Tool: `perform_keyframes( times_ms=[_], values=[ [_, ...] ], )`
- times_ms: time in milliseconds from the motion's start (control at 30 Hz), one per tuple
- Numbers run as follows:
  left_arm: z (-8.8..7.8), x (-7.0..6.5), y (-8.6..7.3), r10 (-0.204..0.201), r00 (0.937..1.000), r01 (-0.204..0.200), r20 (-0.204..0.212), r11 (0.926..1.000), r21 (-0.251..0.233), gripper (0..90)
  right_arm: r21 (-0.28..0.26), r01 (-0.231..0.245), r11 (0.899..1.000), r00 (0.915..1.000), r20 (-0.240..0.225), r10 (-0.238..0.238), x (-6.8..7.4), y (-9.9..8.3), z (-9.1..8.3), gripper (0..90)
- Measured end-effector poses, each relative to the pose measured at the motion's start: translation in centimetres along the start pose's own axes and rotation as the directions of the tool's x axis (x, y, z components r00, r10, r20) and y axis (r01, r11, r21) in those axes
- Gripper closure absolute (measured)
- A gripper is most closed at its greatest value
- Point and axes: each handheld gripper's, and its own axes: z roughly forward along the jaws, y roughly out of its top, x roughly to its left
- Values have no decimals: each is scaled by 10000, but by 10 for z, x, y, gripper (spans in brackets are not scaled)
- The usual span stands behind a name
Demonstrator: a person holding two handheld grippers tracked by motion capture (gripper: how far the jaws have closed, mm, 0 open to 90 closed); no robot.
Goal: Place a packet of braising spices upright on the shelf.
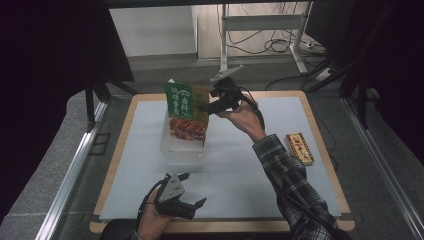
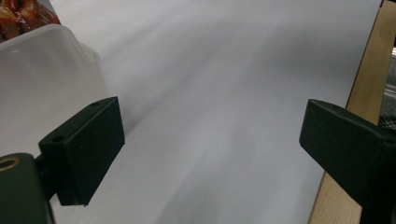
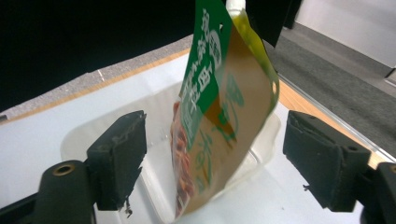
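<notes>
Green-topped sauce pouch (image 3: 219,116) stands upright in the clear tub (image 3: 116,135) between the wide-open, empty right tongs (image 3: 215,161), so draw them straight back without brushing it, while the left tongs (image 2: 210,154) hang open and empty over the bench (image 2: 224,70).

One pouch (image 1: 186,112), one clear tub (image 1: 181,148), one small packet (image 1: 299,148), two tongs (image 1: 184,195) (image 1: 209,106).
</notes>
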Motion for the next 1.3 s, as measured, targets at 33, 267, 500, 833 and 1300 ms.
perform_keyframes(
  times_ms=[33,267,500,833,1300],
  values=[
    [0,0,0,-16,10000,16,9,10000,-17,60,10,22,10000,10000,33,-22,0,-2,-2,203],
    [-1,2,0,-212,9998,212,14,9997,-135,43,41,189,9998,9996,203,-190,2,-15,-12,196],
    [-2,4,0,-387,9992,389,97,9987,-316,27,-27,158,9999,9996,230,-157,4,-29,-22,195],
    [-1,3,0,-309,9994,314,175,9991,-270,26,196,-248,9995,9990,370,240,5,-55,-36,196],
    [0,1,0,-190,9996,195,227,9996,-208,26,275,-554,9981,9963,679,534,4,-89,-53,175]
  ],
)
